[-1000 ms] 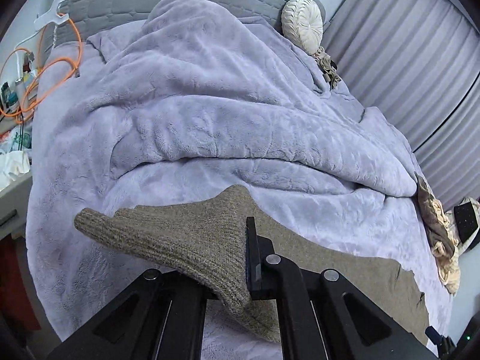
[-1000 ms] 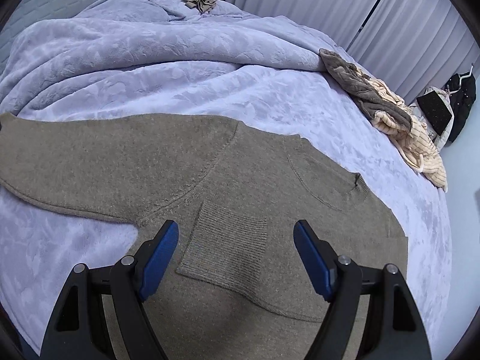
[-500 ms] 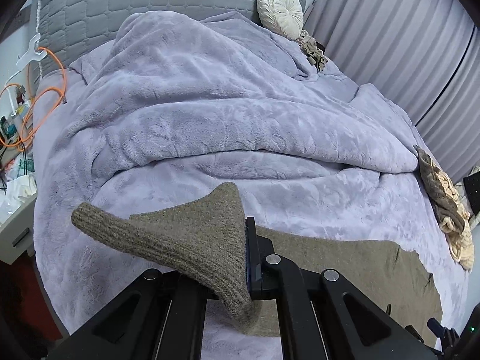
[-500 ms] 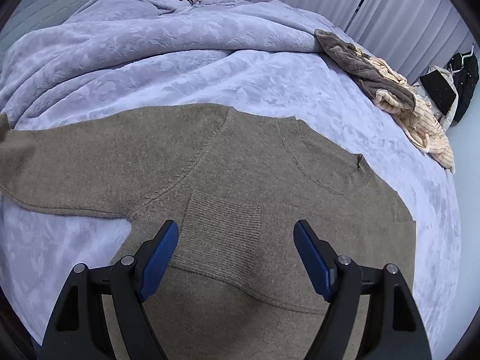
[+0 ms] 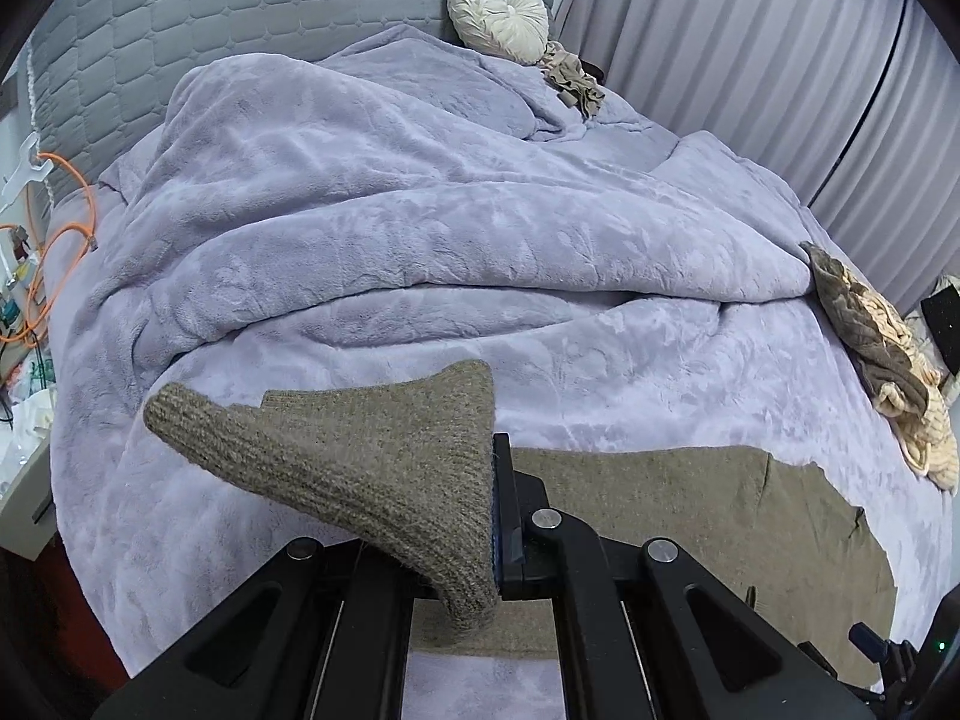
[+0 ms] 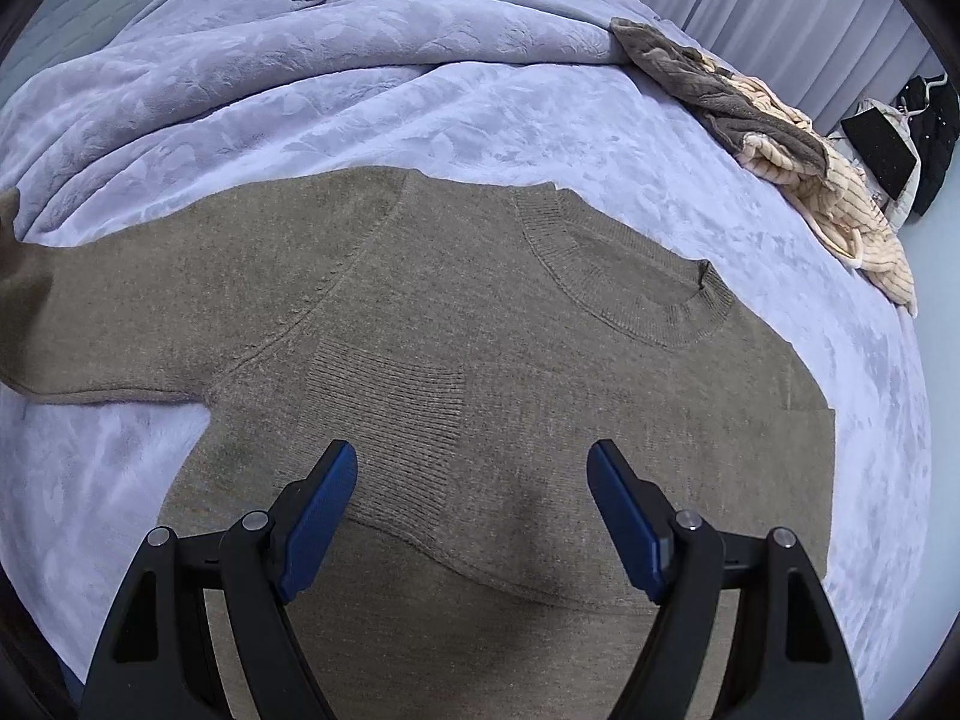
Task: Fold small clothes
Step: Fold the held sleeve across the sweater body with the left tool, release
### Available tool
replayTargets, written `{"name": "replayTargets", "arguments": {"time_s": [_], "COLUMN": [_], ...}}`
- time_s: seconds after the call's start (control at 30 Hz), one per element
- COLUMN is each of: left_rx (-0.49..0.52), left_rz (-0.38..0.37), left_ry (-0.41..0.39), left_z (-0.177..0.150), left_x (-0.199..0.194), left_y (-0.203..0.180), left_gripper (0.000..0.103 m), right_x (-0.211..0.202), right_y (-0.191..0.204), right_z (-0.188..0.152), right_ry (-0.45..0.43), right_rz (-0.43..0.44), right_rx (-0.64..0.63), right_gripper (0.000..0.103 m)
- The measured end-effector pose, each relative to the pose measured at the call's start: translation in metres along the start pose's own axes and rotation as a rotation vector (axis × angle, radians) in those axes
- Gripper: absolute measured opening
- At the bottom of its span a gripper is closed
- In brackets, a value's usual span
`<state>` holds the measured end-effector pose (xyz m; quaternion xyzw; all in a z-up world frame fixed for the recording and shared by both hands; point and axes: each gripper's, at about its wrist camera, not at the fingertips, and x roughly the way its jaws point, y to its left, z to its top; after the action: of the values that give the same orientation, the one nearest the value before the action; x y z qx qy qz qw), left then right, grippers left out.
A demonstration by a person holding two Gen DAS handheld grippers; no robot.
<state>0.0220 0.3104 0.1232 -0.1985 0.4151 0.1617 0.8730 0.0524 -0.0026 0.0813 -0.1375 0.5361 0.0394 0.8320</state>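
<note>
A brown knit sweater (image 6: 480, 312) lies flat on the lilac bed, neck (image 6: 630, 288) toward the right. One sleeve is folded across the chest, its ribbed cuff (image 6: 390, 414) lying between my right fingers. My right gripper (image 6: 471, 516) is open and empty, hovering just above the sweater body. My left gripper (image 5: 489, 480) is shut on the other sleeve's cuff (image 5: 360, 450) and holds it lifted off the bed; the sweater body (image 5: 690, 516) stretches away to the right.
A rumpled lilac blanket (image 5: 420, 198) covers the far half of the bed. A heap of brown and cream clothes (image 6: 780, 138) lies at the right edge. A round cream cushion (image 5: 498, 9) leans on the grey headboard. An orange cable (image 5: 66, 240) hangs left.
My left gripper has carried the lifted cuff to the right, toward the sweater body. My right gripper has moved slightly forward over the sweater and stays open.
</note>
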Motion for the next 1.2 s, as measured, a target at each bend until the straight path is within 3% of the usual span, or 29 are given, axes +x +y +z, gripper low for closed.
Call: {"name": "replayTargets", "arguments": {"time_s": [0.5, 1.2], "left_rx": [0.155, 0.455], "left_rz": [-0.019, -0.096], "left_ry": [0.030, 0.078], "left_z": [-0.024, -0.118], "left_x": [-0.006, -0.029], "left_y": [-0.100, -0.302], "left_gripper": [0.005, 0.005], "right_x": [0.002, -0.010], "right_y": [-0.047, -0.179], "right_z": [-0.011, -0.066], "right_ry": [-0.028, -0.057], "right_rz": [-0.029, -0.072], "right_rx": [0.031, 0.193], "right_gripper": [0.082, 0.082]}}
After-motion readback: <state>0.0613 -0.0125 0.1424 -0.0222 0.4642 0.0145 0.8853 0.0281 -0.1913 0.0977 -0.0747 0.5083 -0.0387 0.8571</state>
